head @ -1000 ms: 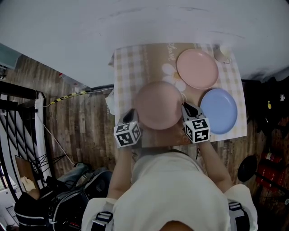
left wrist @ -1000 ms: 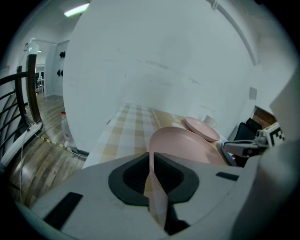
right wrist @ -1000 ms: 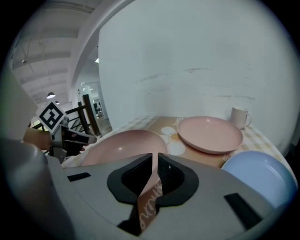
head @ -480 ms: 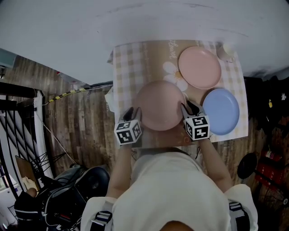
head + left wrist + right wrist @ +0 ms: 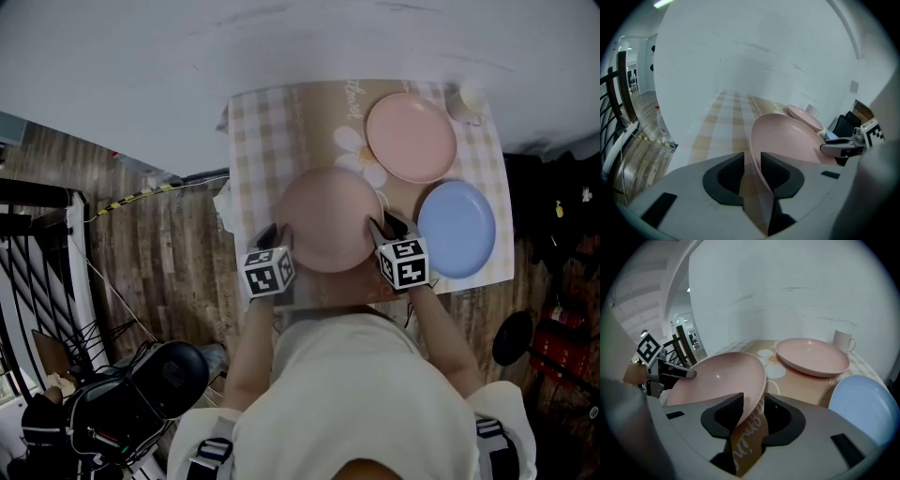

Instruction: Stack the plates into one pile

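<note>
A pink plate [image 5: 328, 220] lies on the checked tablecloth [image 5: 262, 141] at the near middle of the table. My left gripper [image 5: 277, 234] is at its left rim and my right gripper [image 5: 382, 227] at its right rim. Both pairs of jaws have just been opening. In the left gripper view the plate's [image 5: 787, 140] rim runs between the parted jaws of the left gripper [image 5: 751, 159]. The right gripper view shows the same for the right gripper [image 5: 753, 401], with the plate's [image 5: 722, 376] rim loose between its jaws. A second pink plate [image 5: 411, 137] and a blue plate [image 5: 456, 228] lie apart to the right.
A white cup [image 5: 467, 101] stands at the table's far right corner, behind the second pink plate [image 5: 813, 356]. The blue plate [image 5: 862, 401] lies close to the right gripper. A white wall runs behind the table. Wooden floor and dark bags lie to the left.
Both grippers' jaws have parted from the pink plate's rim, which they gripped a second ago. Plate and grippers have sunk slightly toward the cloth.
</note>
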Available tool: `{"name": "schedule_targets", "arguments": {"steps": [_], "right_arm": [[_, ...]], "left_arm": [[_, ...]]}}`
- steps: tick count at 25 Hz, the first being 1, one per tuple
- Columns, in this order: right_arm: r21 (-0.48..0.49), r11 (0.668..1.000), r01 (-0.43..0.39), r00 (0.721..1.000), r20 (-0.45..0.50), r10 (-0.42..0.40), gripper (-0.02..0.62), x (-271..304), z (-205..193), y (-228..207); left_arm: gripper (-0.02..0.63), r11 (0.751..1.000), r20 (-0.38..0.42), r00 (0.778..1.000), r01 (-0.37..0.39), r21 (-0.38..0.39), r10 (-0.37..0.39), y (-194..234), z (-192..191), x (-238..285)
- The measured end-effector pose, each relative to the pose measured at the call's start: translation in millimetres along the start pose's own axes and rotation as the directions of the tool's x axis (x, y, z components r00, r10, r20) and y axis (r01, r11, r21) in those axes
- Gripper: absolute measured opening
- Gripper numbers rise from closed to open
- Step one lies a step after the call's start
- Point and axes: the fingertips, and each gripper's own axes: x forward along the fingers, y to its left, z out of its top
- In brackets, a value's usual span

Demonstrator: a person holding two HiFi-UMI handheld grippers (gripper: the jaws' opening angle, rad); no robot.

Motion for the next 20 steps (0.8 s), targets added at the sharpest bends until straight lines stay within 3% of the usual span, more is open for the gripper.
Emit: {"name": "schedule_targets", "arguments": {"steps": [6, 20], "right_arm": [[0.017, 1.000, -0.006, 1.000, 0.019, 0.006, 0.105, -3.9, 2.4, 0.3], [0.030, 0.999, -0.015, 0.998, 0.067, 0.013, 0.089, -30.3, -3.1, 11.3]], "left_arm": [[0.057, 1.000, -0.004, 1.000, 0.010, 0.026, -0.010, -3.2, -0.3, 0.7], [0.054, 0.999, 0.032, 0.999, 0.014, 0.031, -0.015, -11.5, -13.3, -29.1]]}}
